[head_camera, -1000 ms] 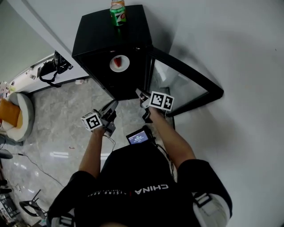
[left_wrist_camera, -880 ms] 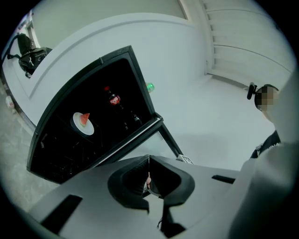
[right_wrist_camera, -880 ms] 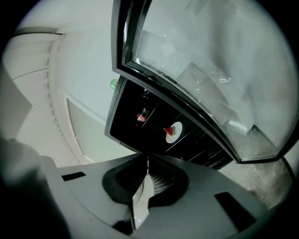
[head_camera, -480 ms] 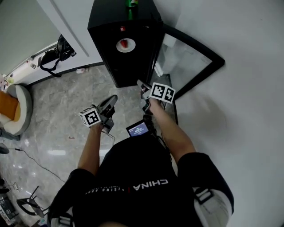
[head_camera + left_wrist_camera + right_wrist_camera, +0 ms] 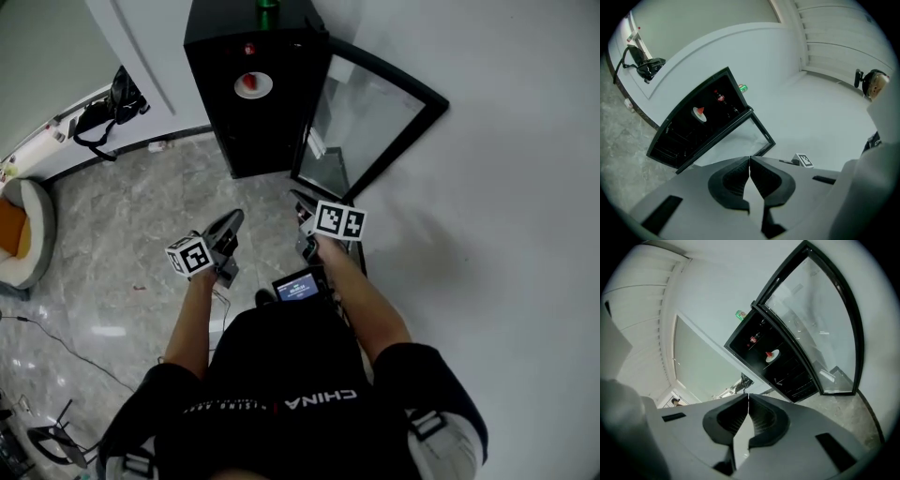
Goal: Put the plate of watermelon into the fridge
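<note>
A white plate with a red watermelon slice (image 5: 253, 84) sits on a shelf inside the black fridge (image 5: 217, 114); it also shows as the plate (image 5: 699, 112) in the left gripper view and the plate (image 5: 772, 355) in the right gripper view. The fridge's glass door (image 5: 367, 114) stands wide open to the right. My left gripper (image 5: 228, 229) and right gripper (image 5: 300, 202) hang in front of the person, well short of the fridge. Both are shut with nothing between the jaws: left gripper (image 5: 749, 159), right gripper (image 5: 748, 397).
A green bottle (image 5: 268, 5) stands on top of the fridge, and a red-labelled bottle (image 5: 720, 97) is inside. A black bag (image 5: 111, 111) lies on a white ledge at the left. A round cushioned seat (image 5: 21, 238) sits far left. Marble floor (image 5: 141, 216) lies between me and the fridge.
The person has stepped back from the fridge, so it looks smaller and farther in all views. Both grippers stayed shut and moved away with the person. The plate remains on its shelf.
</note>
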Tool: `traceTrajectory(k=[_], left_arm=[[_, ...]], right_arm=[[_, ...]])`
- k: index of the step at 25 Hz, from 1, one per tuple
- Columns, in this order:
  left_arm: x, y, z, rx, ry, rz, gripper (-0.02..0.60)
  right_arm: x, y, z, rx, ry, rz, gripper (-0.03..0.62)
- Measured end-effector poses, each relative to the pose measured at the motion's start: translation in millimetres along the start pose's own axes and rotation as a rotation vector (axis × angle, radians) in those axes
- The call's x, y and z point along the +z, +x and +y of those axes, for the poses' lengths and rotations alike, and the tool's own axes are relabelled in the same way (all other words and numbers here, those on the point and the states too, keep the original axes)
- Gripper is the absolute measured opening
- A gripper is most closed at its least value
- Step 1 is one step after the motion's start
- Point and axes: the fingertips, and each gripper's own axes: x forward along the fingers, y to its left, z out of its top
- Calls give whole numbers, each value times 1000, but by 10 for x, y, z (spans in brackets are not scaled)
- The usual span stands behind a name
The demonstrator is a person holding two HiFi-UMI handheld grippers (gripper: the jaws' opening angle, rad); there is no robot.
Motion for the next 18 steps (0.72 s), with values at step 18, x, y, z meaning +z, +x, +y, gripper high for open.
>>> traceTrajectory(k=[18], left_arm=[[54, 501, -282, 32, 13, -104, 14]], right_arm=[[476, -326, -279, 17, -142, 18, 17]])
